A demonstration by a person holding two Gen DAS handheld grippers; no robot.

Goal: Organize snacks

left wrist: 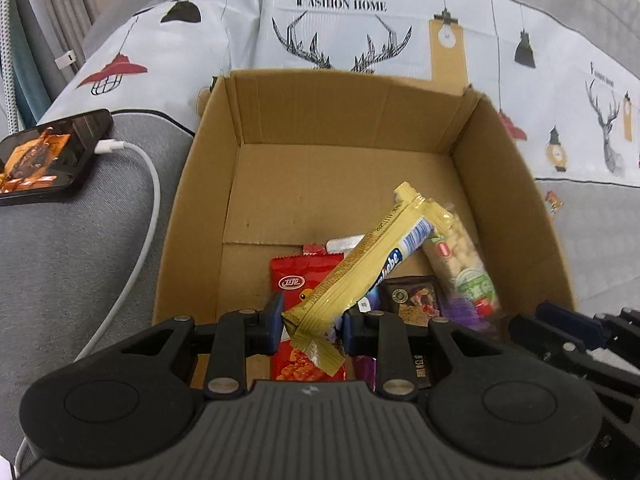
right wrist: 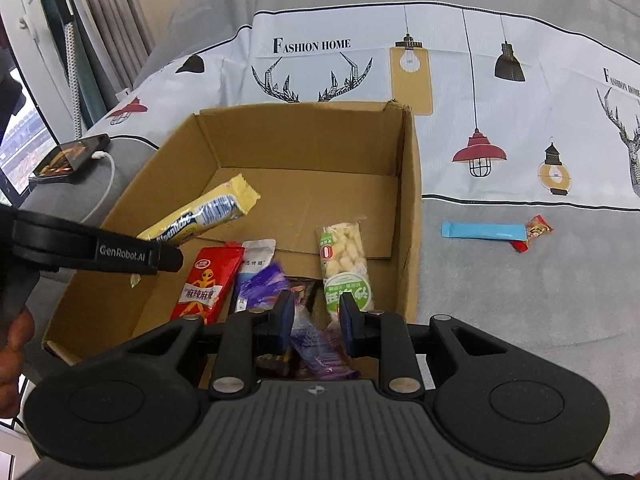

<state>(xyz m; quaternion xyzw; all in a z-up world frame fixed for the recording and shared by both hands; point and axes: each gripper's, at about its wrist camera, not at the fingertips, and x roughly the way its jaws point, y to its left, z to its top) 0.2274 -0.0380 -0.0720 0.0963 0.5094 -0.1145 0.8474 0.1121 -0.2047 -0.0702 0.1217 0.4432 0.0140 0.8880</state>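
An open cardboard box [left wrist: 340,112] [right wrist: 304,140] stands on a grey surface. My left gripper [left wrist: 312,324] [right wrist: 168,256] is shut on the lower end of a long yellow snack packet [left wrist: 372,256] [right wrist: 200,216], which slants up over the box's inside. My right gripper [right wrist: 316,318] [left wrist: 536,320] hangs over the box's near right corner, its pads close together on the lower end of a clear puffed-snack packet [right wrist: 344,252] [left wrist: 460,260] that points forward. On the box floor lie a red packet [left wrist: 296,280] [right wrist: 208,284], a purple wrapper [right wrist: 264,284], a white sachet [right wrist: 256,256] and a dark chocolate wrapper [left wrist: 412,296].
A phone [left wrist: 48,156] [right wrist: 72,156] on a white cable lies left of the box. Right of the box, a blue sachet [right wrist: 480,230] and a small red packet [right wrist: 538,230] rest on the grey surface. A printed cloth [left wrist: 360,32] covers the far side.
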